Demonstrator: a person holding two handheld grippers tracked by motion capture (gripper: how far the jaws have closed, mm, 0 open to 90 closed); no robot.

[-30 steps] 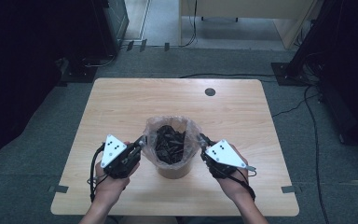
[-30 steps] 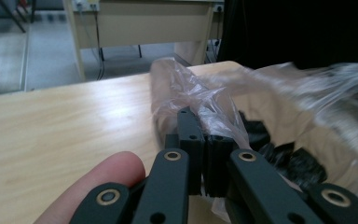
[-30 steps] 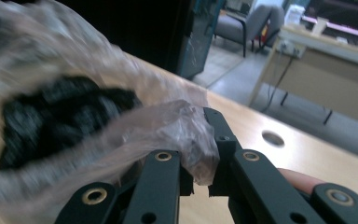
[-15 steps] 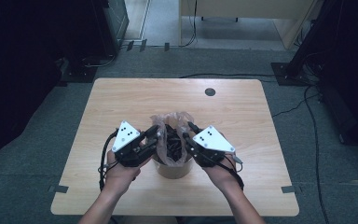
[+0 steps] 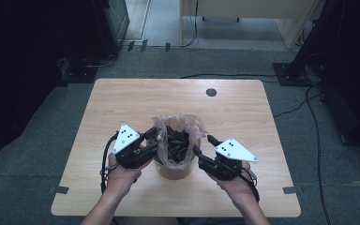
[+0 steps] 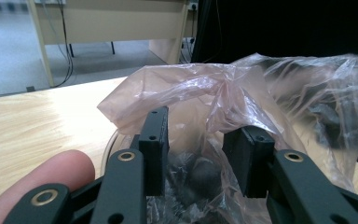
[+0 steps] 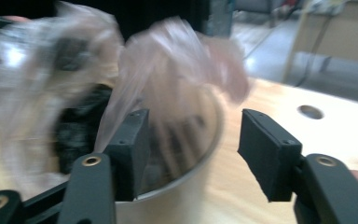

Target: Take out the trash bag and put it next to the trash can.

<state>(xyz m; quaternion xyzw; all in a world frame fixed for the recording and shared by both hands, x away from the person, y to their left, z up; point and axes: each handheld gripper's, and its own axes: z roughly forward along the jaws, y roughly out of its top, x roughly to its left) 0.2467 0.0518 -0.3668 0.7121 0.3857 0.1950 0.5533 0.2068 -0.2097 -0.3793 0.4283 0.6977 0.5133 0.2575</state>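
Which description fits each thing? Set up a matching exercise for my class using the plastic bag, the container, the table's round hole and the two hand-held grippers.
Things:
1. plastic bag
2. container
3. round hole
4. left hand-held gripper
5. right hand-held gripper

Descriptions:
A. dark spot in the tabletop, beyond the bag
B. jaws open at the bag's left side
C. translucent, pinkish, crumpled, lining the container
D. jaws open at the bag's right side
E. round, standing on the table, holding dark pieces

Pairs: 1-C, 2-E, 3-A, 4-B, 5-D
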